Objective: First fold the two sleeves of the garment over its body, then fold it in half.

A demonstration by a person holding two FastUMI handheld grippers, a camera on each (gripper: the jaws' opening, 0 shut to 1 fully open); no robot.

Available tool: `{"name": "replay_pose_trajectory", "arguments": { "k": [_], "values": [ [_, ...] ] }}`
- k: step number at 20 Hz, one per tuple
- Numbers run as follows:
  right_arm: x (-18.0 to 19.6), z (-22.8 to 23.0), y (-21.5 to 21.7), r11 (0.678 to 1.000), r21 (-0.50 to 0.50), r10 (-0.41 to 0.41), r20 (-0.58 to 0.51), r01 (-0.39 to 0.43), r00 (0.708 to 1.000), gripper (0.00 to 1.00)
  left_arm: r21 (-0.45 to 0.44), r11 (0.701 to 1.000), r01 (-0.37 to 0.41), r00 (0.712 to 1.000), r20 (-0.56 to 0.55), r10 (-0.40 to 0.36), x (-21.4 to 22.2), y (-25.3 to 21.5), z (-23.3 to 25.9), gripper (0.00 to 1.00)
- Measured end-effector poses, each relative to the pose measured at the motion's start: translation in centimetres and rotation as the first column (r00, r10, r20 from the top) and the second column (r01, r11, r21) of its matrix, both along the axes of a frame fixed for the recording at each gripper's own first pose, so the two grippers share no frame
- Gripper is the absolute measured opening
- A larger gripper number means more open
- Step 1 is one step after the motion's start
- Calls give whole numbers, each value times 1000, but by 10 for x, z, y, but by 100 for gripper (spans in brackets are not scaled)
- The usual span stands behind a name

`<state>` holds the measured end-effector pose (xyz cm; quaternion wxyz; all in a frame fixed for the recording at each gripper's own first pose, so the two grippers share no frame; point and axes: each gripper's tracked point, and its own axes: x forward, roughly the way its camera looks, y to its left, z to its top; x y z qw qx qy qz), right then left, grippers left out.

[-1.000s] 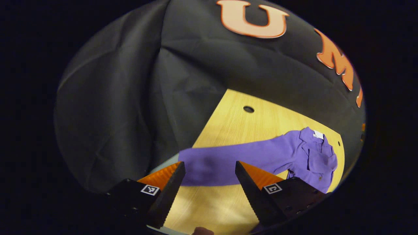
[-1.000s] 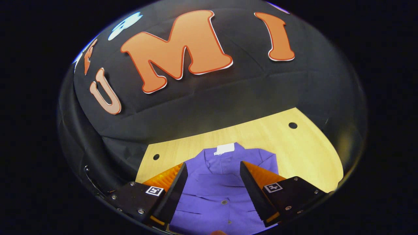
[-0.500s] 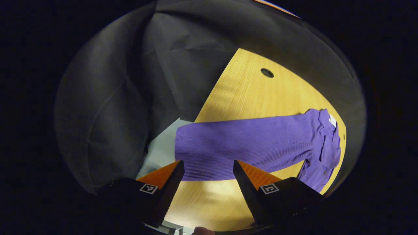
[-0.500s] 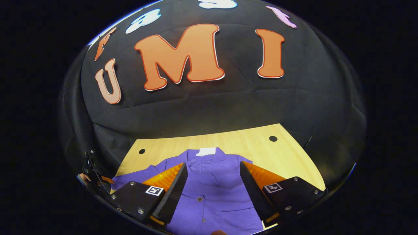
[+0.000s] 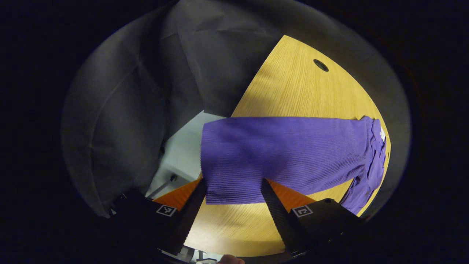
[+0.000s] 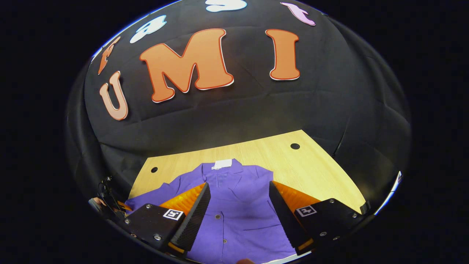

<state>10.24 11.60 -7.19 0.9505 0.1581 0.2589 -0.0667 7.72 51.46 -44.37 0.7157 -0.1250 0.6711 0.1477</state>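
garment: purple, buttoned front up, body mid-table, collar toward the far edge
sleeve: stretched flat out to the table's side edge, cuff at that edge, not folded yet
left claw: mine, released, jaws either side of the cuff, nothing pinched
right claw: mine, released, over the body, gripping nothing
risk: cuff could slip off the edge if I nudge it; a shallow pinch could drop it mid-fold
room: bare wood beyond the sleeve and toward the far corners

Purple ribbed garment on a light wood-grain table.
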Motion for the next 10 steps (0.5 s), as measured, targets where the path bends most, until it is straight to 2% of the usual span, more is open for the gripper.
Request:
{"name": "replay_pose_trajectory", "arguments": {
  "k": [3,5,7,10],
  "values": [
    [-2,0,0,1000,-6,19,1,-19,1000,96,40,999,2,1000,-31,-1,1,2,6,95],
    [-1,2,-2,1000,15,22,12,-22,1000,96,43,999,23,998,-52,-21,-1,-1,1,83],
    [5,5,-2,999,47,27,32,-28,999,96,37,999,20,999,-43,-18,4,-12,1,65],
    [1,9,-12,998,53,28,57,-32,998,96,26,999,42,999,-8,-42,15,-20,2,14]
  ]
}}
